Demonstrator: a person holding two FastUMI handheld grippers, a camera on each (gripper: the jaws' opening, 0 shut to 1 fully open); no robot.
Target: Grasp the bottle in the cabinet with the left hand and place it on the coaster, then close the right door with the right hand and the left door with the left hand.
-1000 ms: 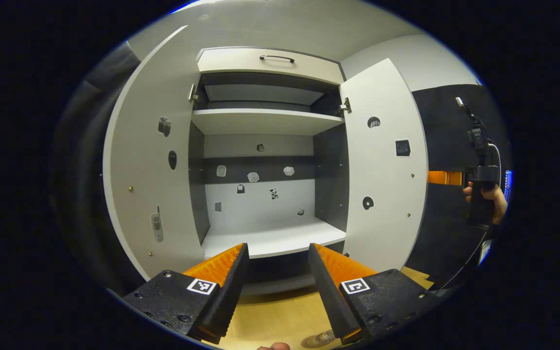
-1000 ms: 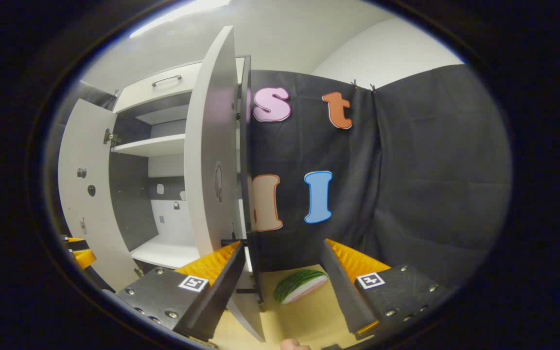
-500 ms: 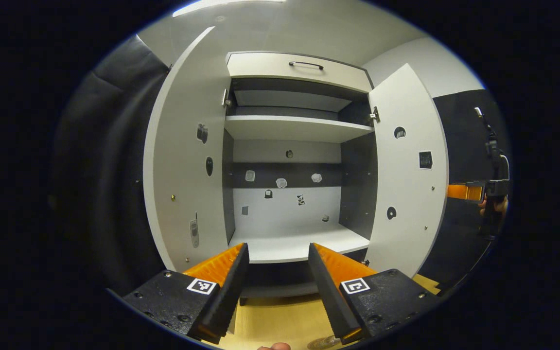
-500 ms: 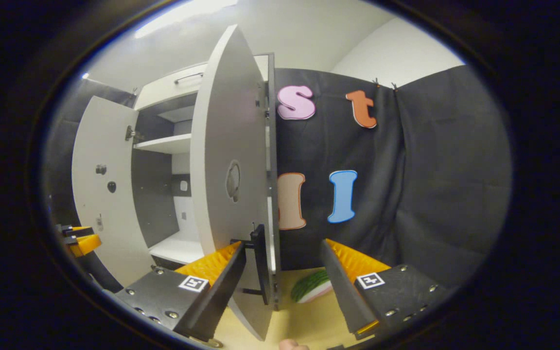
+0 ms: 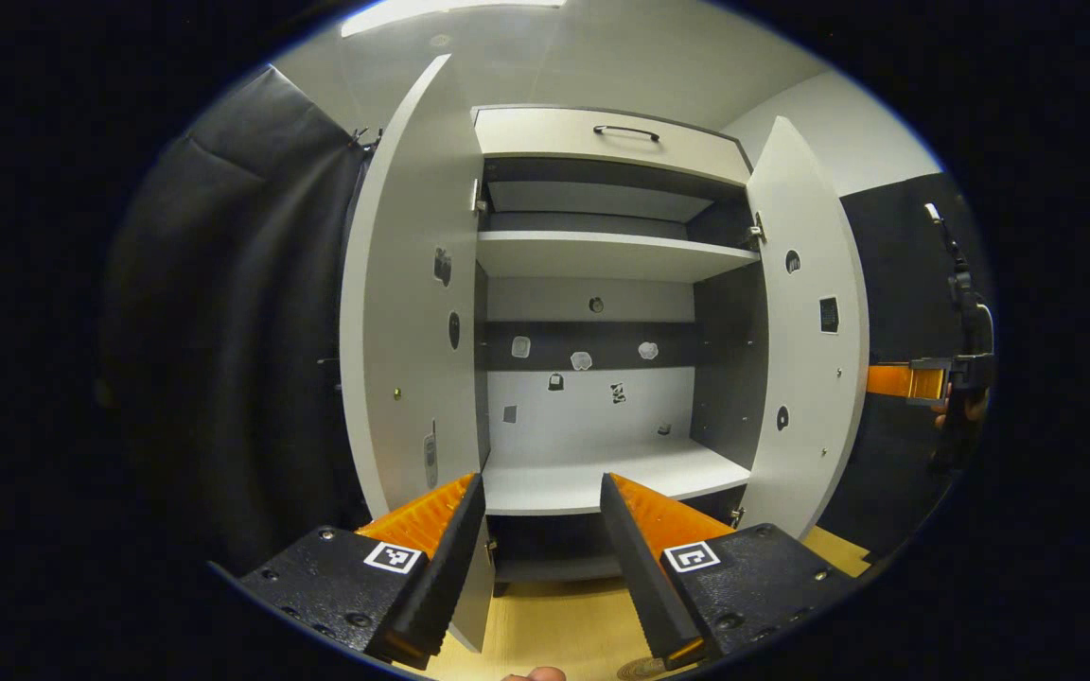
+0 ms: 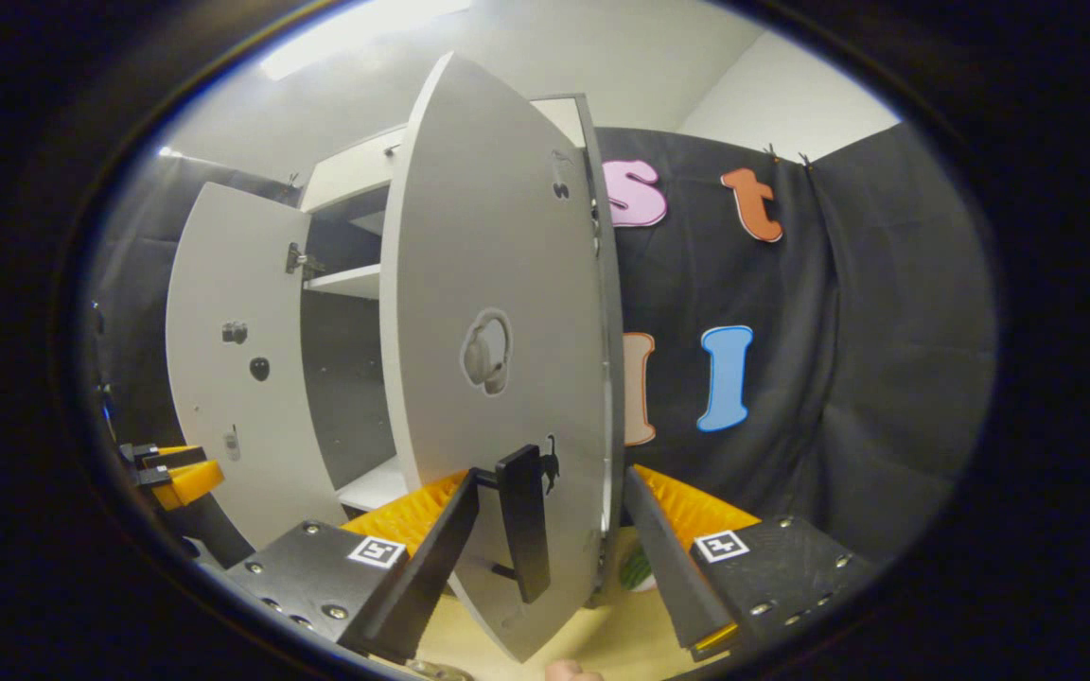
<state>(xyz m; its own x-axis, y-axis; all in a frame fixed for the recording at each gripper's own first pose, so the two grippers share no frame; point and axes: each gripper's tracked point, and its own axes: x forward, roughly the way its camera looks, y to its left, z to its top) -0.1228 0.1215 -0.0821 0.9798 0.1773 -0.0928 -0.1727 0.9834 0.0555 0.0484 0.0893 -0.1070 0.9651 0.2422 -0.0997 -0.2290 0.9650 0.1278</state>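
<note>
The cabinet (image 5: 592, 473) was pale grey with dark grey side walls and a dark band across its back. Both doors, left door (image 5: 408, 312) and right door (image 6: 498, 284), were light grey, dotted with small dark stickers. The handle (image 6: 523, 520) was black, the tabletop (image 5: 554, 624) light wood.

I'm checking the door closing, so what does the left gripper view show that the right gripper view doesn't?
Left gripper view: the cabinet's back wall with its stickers, seen straight on. Right gripper view: the right door from its outer face, with its black handle between the open fingers of the right gripper. Both: the left door, the upper shelf, the wooden table.
</note>
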